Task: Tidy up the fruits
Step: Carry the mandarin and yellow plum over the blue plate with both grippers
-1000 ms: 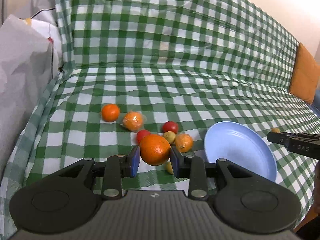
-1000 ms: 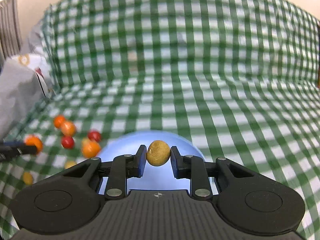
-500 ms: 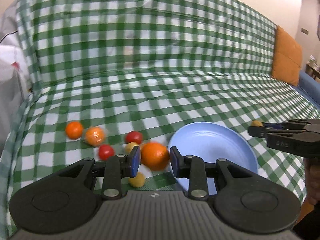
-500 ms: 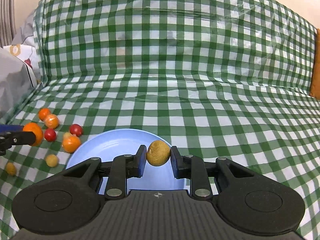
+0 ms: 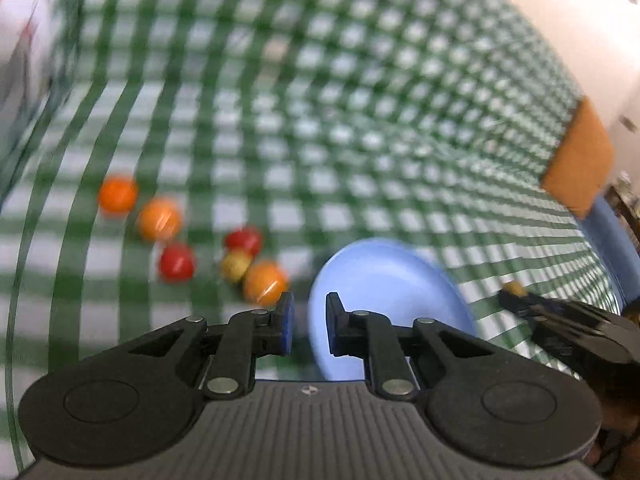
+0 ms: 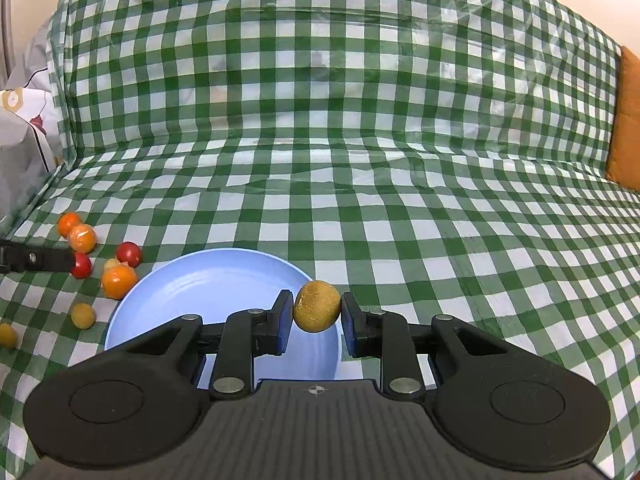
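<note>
While the left-wrist view is smeared with blur, the right-wrist view is sharp: the right claw (image 6: 316, 318) is clamped on a brownish-yellow round fruit (image 6: 317, 306), one pad on each side, held in the air over the right rim of the blue plate (image 6: 208, 292). Nothing lies in the plate as far as either view shows.

Left claw (image 5: 308, 326) has its jaws apart w/ nothing between them; through the gap you see the plate's left rim (image 5: 384, 280) and the green-checked cloth (image 5: 320, 120). In the right-wrist view its dark tip (image 6: 36, 261) pokes in from the left edge, just beside the red fruits.

All of it rests on a sofa seat (not a bench) covered by the checked cloth, which also runs up the backrest. Loose fruit sits on the seat twd its left end, just left of the plate: an orange (image 6: 67, 224), a plastic-wrapped orange (image 6: 82, 237) touching it, two red fruits (image 6: 129, 253) (image 6: 81, 265), another wrapped orange (image 6: 118, 281) close to the plate's rim, a small yellow one (image 6: 111, 264) tucked behind it, and two more yellow ones (image 6: 83, 315) (image 6: 7, 335) nearer the seat's front edge.

An orange cushion (image 6: 626, 120) stands at the sofa's right end; grey-white fabric (image 6: 20, 128) is bunched at the left end.
</note>
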A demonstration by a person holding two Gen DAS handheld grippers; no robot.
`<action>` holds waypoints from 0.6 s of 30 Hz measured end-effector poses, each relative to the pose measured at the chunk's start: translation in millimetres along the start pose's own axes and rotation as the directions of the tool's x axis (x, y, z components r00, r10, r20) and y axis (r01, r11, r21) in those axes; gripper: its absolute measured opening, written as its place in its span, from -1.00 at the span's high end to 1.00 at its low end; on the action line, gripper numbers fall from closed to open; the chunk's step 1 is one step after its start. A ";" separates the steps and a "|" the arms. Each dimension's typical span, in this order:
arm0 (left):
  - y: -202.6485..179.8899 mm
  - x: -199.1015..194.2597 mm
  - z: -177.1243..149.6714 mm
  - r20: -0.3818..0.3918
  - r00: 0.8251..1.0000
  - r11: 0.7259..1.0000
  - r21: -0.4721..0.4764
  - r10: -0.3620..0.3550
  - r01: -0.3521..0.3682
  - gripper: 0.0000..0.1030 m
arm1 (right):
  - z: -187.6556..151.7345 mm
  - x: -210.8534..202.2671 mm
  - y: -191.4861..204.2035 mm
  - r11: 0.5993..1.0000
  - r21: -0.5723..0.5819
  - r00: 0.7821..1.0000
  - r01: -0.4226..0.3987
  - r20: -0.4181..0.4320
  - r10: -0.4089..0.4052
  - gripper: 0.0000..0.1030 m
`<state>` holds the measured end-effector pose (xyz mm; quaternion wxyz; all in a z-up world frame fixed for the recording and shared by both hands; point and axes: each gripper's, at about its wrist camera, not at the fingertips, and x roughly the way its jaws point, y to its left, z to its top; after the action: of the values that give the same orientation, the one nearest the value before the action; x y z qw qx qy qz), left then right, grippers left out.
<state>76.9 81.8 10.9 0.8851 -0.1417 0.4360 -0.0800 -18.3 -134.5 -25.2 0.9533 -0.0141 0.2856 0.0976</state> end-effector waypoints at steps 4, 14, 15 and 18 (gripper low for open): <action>11.0 15.7 -7.4 -0.197 0.980 1.000 -0.015 -0.015 0.013 0.14 | -0.8 0.8 -2.1 1.000 0.003 1.000 0.000 -0.005 0.000 0.48; -12.7 30.6 -30.0 -0.257 0.966 0.974 0.226 0.033 0.027 -0.04 | 0.5 1.7 2.8 1.000 0.005 1.000 -0.021 -0.006 0.021 0.47; -16.5 32.9 -32.2 -0.266 0.963 0.970 0.240 0.034 0.032 -0.03 | 0.4 1.6 4.5 1.000 0.003 1.000 -0.024 -0.007 0.024 0.47; -24.3 37.7 -40.9 -0.274 0.959 0.952 0.306 0.078 0.009 0.25 | -0.5 1.2 8.6 0.999 -0.017 0.999 -0.031 -0.010 0.031 0.47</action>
<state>66.9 41.3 -33.3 0.8263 0.0167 0.5427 -0.1498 -19.3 -125.9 -26.0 0.9500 -0.0183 0.2898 0.1149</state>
